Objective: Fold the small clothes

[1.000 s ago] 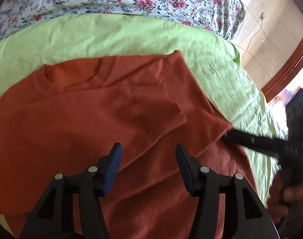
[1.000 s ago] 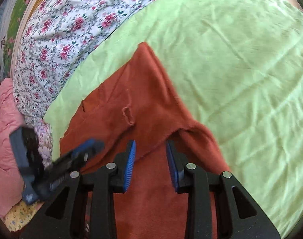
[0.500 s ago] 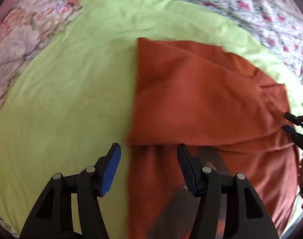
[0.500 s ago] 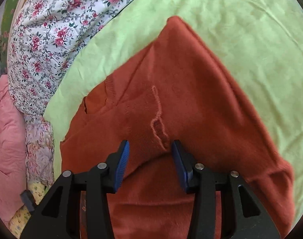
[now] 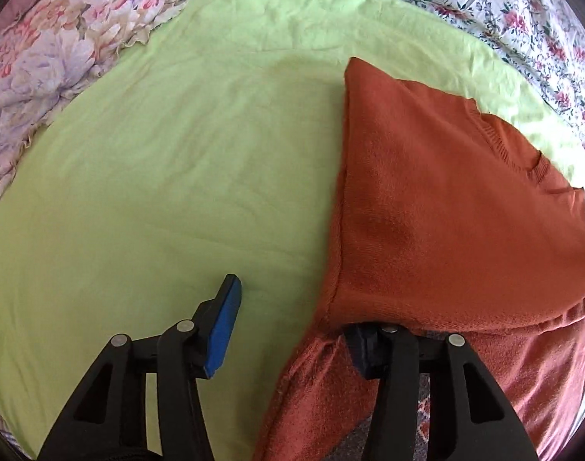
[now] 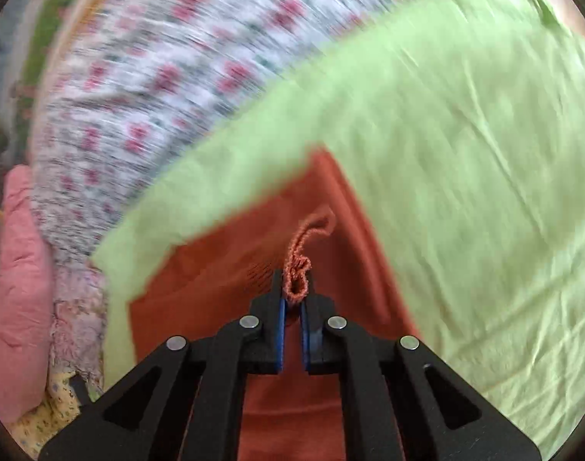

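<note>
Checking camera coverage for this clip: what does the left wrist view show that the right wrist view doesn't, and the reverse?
Only the left wrist view shows the open left tool, one finger over bare sheet, the other hidden under the sweater's folded edge, plus a pastel floral blanket and the ribbed neckline.

Only the right wrist view, motion-blurred, shows the right tool shut on a bunched bit of knit, and a pink cloth at the side.

Both show the orange sweater on the green sheet and a rose-print cover beyond it.
</note>
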Action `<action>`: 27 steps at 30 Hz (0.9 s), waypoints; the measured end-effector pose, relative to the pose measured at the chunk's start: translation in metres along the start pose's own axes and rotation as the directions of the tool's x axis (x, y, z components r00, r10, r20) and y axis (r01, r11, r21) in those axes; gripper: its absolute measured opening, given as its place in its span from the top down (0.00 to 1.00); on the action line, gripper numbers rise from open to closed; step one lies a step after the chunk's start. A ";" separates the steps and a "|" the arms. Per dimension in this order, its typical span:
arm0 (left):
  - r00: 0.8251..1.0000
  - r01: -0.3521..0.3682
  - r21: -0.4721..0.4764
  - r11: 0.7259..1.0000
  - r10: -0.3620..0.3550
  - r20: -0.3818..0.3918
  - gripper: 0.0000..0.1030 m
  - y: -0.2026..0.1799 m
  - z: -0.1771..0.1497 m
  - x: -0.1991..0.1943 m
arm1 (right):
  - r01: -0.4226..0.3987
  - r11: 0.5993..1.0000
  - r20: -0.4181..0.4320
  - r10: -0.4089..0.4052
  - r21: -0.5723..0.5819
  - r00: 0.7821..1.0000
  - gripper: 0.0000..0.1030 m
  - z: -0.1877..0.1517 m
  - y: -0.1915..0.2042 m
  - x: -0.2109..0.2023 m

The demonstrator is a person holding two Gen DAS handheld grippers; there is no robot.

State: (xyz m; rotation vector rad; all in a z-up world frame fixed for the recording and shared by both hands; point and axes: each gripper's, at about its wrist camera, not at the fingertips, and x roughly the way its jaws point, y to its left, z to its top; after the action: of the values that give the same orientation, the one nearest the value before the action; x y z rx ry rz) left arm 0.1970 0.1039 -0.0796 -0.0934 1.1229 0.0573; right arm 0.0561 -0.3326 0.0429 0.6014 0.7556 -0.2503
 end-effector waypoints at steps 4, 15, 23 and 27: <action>0.998 0.056 -0.107 0.993 -0.058 -0.017 0.55 0.015 0.005 -0.002 | 0.033 0.999 -0.048 -0.035 -0.035 0.998 0.93 -0.015 -0.008 0.019; 0.988 0.134 -0.119 0.984 -0.142 -0.067 0.53 0.029 0.004 -0.002 | 0.106 0.982 -0.084 -0.121 -0.157 0.989 0.89 -0.027 -0.003 0.018; 0.965 0.244 -0.017 0.970 -0.245 -0.095 0.51 0.030 -0.010 -0.036 | 0.094 0.990 -0.042 -0.099 -0.104 0.994 0.88 -0.026 -0.011 -0.017; 0.961 0.266 -0.004 0.964 -0.266 -0.074 0.47 0.024 -0.006 -0.049 | 0.083 0.992 -0.029 -0.086 -0.092 0.996 0.88 -0.021 -0.007 -0.024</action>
State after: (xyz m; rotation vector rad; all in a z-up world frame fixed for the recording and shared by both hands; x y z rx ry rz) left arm 0.1684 0.1274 -0.0389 -0.2418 1.1752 -0.1913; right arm 0.0243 -0.3260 0.0453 0.4888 0.8206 -0.2829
